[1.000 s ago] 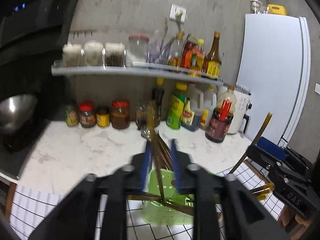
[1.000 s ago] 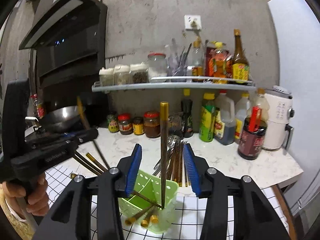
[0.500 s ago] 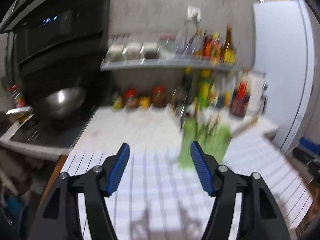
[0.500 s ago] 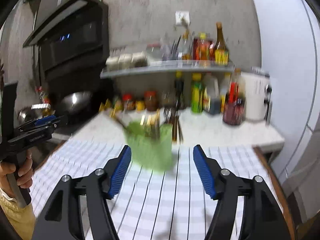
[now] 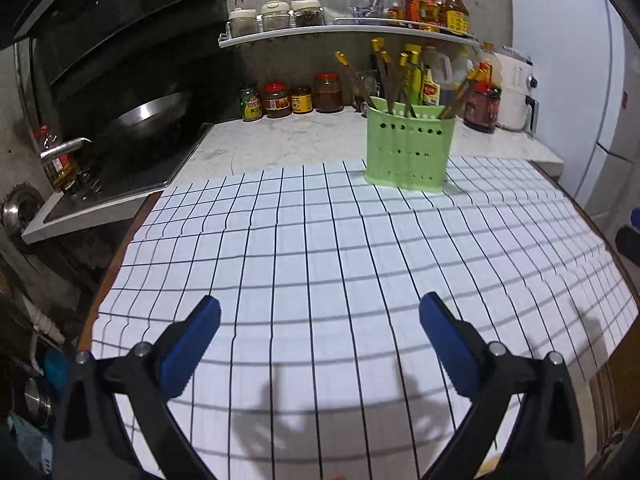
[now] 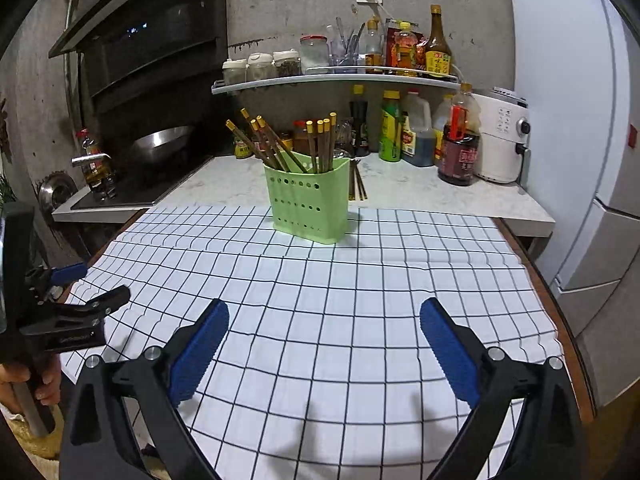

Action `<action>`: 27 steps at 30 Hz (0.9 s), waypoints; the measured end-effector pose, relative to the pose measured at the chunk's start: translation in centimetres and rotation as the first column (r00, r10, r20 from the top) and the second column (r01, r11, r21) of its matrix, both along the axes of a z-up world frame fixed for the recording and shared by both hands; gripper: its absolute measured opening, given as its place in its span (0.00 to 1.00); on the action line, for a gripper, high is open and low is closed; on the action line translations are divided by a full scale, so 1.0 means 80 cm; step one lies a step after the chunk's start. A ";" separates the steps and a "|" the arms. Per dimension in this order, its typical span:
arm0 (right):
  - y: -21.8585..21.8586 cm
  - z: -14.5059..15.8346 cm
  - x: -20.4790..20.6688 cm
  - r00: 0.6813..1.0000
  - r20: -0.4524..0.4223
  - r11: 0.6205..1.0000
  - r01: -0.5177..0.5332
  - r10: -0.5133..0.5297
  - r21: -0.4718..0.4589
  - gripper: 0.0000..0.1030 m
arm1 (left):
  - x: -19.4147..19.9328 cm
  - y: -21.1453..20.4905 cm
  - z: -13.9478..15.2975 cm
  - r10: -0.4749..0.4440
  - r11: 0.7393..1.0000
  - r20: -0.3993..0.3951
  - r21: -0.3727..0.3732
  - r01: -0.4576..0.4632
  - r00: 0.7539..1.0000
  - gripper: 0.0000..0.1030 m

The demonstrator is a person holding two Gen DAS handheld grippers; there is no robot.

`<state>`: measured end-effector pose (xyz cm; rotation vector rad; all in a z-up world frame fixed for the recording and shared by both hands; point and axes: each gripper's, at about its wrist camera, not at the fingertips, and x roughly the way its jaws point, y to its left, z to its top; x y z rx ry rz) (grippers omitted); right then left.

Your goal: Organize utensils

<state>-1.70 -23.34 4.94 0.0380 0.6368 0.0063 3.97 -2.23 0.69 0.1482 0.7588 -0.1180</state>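
Both tongs, left (image 5: 320, 322) and right (image 6: 324, 320), gape empty above cloth (image 6: 360, 280).

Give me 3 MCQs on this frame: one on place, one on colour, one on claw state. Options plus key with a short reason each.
1. Where does the utensil holder stand?
A. at the far edge of the checked cloth
B. on the wall shelf
C. on the stove

2. What colour is the holder?
A. white
B. light green
C. red

3. How are the two claws?
A. both shut on chopsticks
B. left shut, right open
C. both open and empty

Key:
1 A: its base sits on the cloth's far edge, next to the marble counter.
2 B: its perforated wall is light green, with gold-tipped chopsticks standing in it.
3 C: the left claw and the right claw both show blue pads spread wide with only cloth between.
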 end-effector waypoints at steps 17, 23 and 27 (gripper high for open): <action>-0.009 -0.006 -0.029 0.999 -0.012 0.999 0.041 -0.041 -0.009 0.93 | -0.032 0.000 0.016 0.007 1.000 0.008 0.027 -0.007 1.000 0.94; -0.009 -0.006 -0.028 0.999 -0.014 0.999 0.040 -0.041 -0.007 0.93 | -0.029 -0.001 0.014 0.017 1.000 0.001 0.019 -0.017 1.000 0.94; -0.008 -0.006 -0.028 0.999 -0.017 0.999 0.040 -0.040 -0.007 0.93 | -0.028 0.002 0.013 0.023 1.000 -0.001 0.015 -0.023 1.000 0.94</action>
